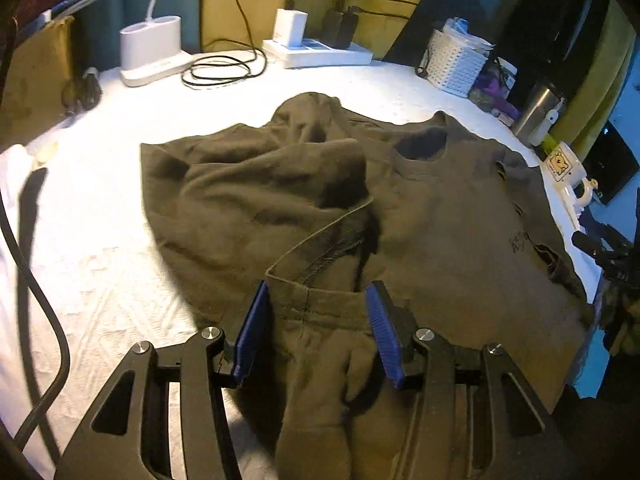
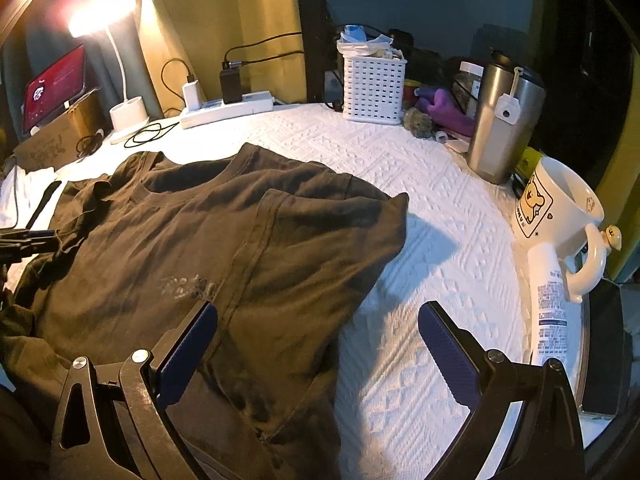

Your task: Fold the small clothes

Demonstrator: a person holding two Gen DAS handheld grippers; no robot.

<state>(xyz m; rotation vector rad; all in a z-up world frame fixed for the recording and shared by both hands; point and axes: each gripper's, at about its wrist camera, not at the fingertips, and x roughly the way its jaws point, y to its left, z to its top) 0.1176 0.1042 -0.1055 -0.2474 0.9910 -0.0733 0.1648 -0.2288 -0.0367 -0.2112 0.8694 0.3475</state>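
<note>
The shirt, a dark olive tee, lies spread across the white quilted cover, collar toward the far side, one part of it bunched and folded over itself on the left half. The left gripper hangs over the near hem, its blue pads standing apart on either side of a ridge of fabric; the cloth runs up between them but neither pad presses it, so the jaws are open and nothing is held. Over on the right-wrist view, the right gripper sits wide open too, one finger above the shirt's side near the faint chest print, the other over bare cover, nothing pinched. The sleeve on that side lies flat, throwing a sharp shadow onto the cover. Around the rim of the work area: a power strip with chargers plugged in, a lit lamp, a white basket, a steel tumbler, a white mug with a cartoon on it and a white tube lying just beside the mug. A black cable trails down the left edge of the left-wrist view.
</note>
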